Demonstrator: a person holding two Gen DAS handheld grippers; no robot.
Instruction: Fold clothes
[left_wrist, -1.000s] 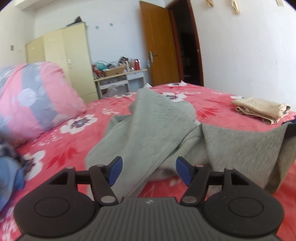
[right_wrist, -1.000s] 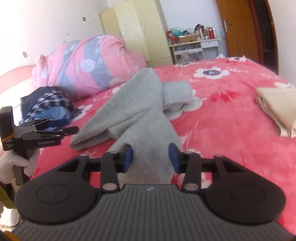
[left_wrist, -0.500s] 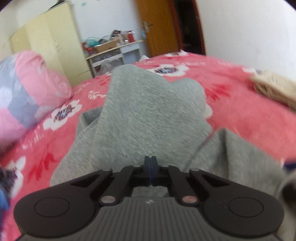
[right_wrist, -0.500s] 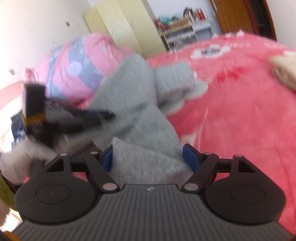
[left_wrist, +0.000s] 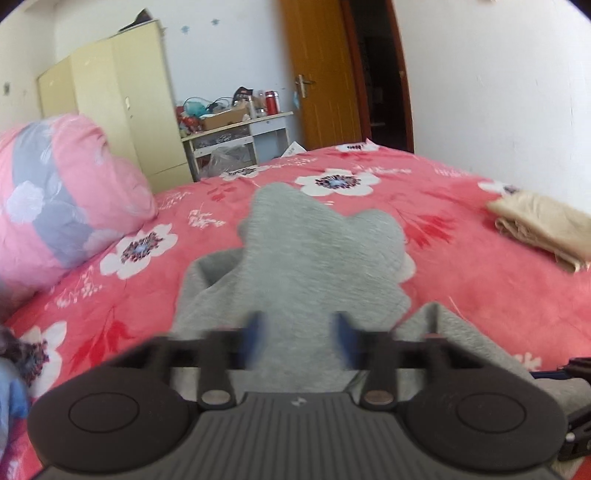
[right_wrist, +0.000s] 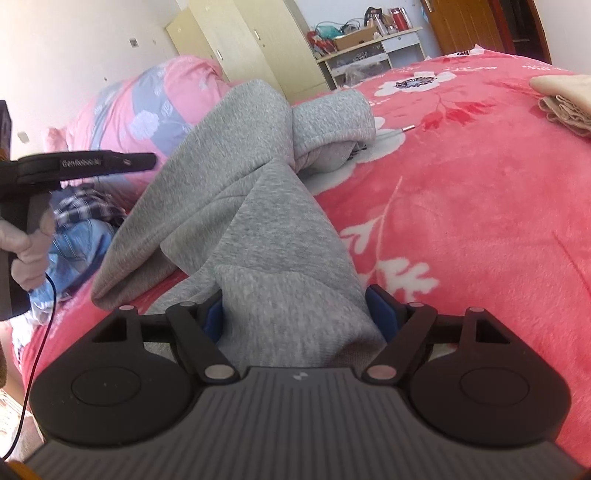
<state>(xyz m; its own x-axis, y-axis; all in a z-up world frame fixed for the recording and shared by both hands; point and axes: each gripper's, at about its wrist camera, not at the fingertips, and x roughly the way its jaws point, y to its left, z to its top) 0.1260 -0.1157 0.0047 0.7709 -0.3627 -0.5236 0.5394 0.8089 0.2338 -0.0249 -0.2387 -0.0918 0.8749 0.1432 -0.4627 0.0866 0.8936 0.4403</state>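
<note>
I take the red floral bedspread (left_wrist: 461, 280) as my landmark. The grey sweatshirt (left_wrist: 317, 258) lies rumpled on its middle. My left gripper (left_wrist: 301, 341) hangs over the garment's near part; its jaws have just been opening and stand apart, cloth behind them, not pinched. My right gripper (right_wrist: 301, 315) sits at the near hem, jaws apart, a grey fold between them, blue pads (right_wrist: 380, 314) just beside it.

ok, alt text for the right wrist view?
The right tool stands open with a fold of the rumpled grey fleece hoodie between its blue pads, on a red floral blanket. At the left edge a hand holds the left tool; folded beige cloth lies far right.
</note>
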